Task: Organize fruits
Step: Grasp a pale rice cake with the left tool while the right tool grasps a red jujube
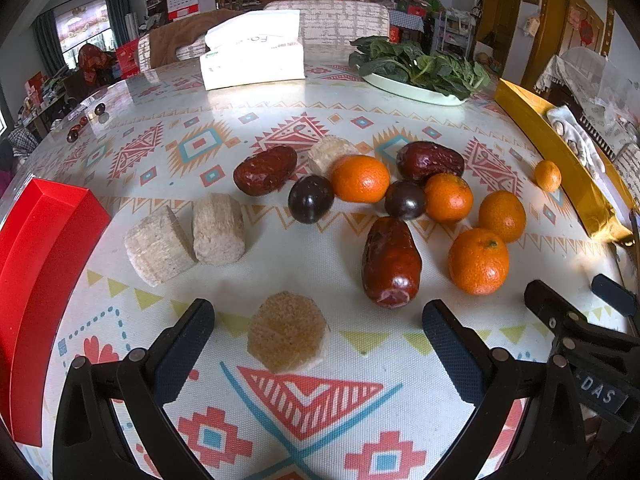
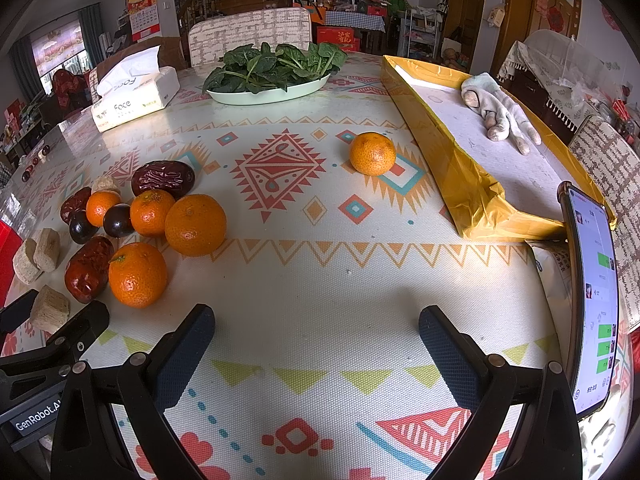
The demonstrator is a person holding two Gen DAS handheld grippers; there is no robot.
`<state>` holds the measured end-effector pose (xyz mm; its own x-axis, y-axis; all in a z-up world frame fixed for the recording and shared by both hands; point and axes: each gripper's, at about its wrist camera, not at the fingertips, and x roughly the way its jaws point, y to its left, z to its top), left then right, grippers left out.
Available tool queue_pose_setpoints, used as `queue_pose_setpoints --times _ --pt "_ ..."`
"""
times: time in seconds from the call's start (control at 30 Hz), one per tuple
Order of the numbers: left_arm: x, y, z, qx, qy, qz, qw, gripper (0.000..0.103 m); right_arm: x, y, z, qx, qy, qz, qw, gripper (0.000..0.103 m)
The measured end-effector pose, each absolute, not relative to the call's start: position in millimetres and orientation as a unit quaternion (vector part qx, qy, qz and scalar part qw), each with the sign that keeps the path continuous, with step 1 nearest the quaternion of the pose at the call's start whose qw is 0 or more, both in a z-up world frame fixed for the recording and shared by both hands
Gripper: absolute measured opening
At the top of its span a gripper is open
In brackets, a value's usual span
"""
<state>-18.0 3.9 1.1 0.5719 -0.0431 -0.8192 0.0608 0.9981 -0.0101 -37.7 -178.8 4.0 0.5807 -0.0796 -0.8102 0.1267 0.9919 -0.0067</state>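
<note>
My left gripper (image 1: 318, 320) is open above the patterned tablecloth, with a round beige snack cake (image 1: 285, 332) lying between its fingers. Ahead lie several tangerines (image 1: 478, 261), red dates (image 1: 390, 262), two dark plums (image 1: 311, 199) and more pale cakes (image 1: 218, 229). A red box (image 1: 36, 280) stands at the left. My right gripper (image 2: 316, 338) is open and empty over bare cloth. One tangerine (image 2: 372, 153) sits alone ahead of it, beside a gold box (image 2: 460, 168). The fruit pile (image 2: 138, 274) lies to its left.
A plate of green leaves (image 2: 272, 70) and a tissue pack (image 2: 132, 96) stand at the far side. A grey glove (image 2: 498, 110) lies in the gold box. A phone (image 2: 592, 300) stands upright at the right edge. The right gripper shows in the left wrist view (image 1: 576, 316).
</note>
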Motion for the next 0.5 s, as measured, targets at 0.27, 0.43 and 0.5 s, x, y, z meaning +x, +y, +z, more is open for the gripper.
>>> queue_pose_setpoints --times 0.27,0.43,0.5 --pt "-22 3 2 0.018 0.471 -0.046 0.881 0.103 -38 -179 4 0.026 0.454 -0.058 0.889 0.103" --pt "-46 3 2 0.027 0.471 -0.063 0.879 0.103 -38 -179 3 0.025 0.458 -0.052 0.887 0.103" --pt "-52 2 3 0.031 0.473 -0.072 0.877 0.103 -37 -180 3 0.023 0.465 -0.045 0.884 0.103"
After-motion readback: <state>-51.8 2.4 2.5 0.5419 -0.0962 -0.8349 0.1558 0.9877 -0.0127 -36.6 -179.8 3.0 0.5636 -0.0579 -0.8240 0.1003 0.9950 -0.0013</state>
